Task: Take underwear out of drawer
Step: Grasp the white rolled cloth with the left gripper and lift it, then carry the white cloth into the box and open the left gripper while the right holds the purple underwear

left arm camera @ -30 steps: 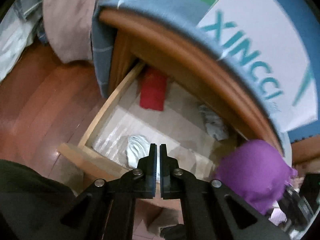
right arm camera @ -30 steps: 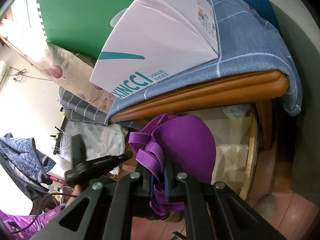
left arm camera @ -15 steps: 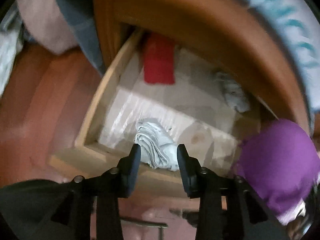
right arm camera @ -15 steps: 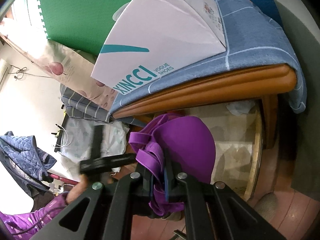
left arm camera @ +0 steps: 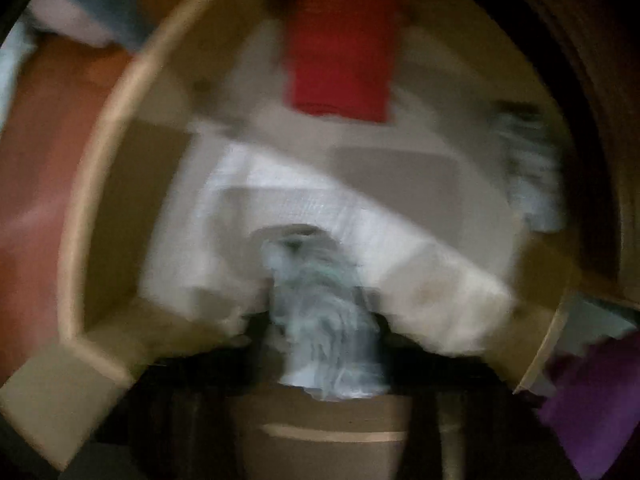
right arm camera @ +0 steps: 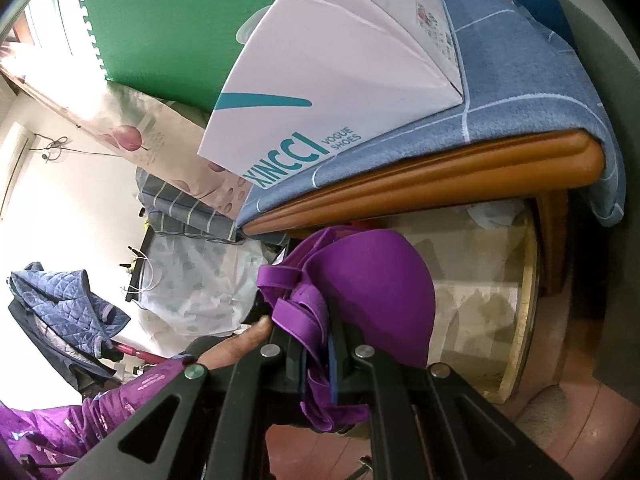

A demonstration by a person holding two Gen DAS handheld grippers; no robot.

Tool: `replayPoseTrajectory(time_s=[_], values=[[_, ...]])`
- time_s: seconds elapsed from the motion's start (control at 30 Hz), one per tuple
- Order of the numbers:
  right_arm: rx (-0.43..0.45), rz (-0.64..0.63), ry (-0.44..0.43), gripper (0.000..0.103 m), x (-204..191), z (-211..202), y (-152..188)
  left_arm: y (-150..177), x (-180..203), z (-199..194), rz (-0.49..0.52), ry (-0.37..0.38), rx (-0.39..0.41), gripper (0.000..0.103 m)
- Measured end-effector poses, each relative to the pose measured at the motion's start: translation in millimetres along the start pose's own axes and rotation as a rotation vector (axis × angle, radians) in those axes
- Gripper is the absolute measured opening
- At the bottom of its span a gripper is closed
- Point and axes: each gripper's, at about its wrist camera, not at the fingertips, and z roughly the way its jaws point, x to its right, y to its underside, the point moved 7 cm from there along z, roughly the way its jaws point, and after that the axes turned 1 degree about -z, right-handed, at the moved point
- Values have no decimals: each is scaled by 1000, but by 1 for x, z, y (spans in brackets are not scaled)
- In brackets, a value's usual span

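Underwear, a pale grey bundle (left arm camera: 328, 320) in the open wooden drawer (left arm camera: 92, 184), left gripper (left arm camera: 326, 332) jaws just closing around it, grip unclear through blur, right gripper (right arm camera: 320, 344) pinching a purple bra (right arm camera: 372, 280)

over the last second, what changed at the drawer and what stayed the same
The left gripper dropped into the drawer onto the pale rolled garment. Its jaws opened, then were closing again with the garment between them; blur hides whether they grip it. Unchanged: the right gripper is shut on the purple bra, and the red garment and the second pale one lie in the drawer.
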Motion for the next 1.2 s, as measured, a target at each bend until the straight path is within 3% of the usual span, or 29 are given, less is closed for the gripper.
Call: replayPoseTrajectory(time_s=[0.13,0.23,0.4,0.53,0.8,1.0,1.2], values=[[-3,2,4,7,1,1,0,1,-2,-10,-19,41,25,20],[3,7,9,7,2,0,0,8,1,-37,18,72,125,20],[12,15,25,7,5,0,0,37,15,-109,92,140,279,20],[23,18,39,7,5,0,0,60,13,-166,115,210,339,20],[31,28,34,7,4,1,-1,94,47,-291,231,289,517,20],[43,36,17,7,5,-3,0,76,94,-382,319,317,640,21],[46,40,-1,7,6,-6,-1,26,146,-416,366,261,726,21]])
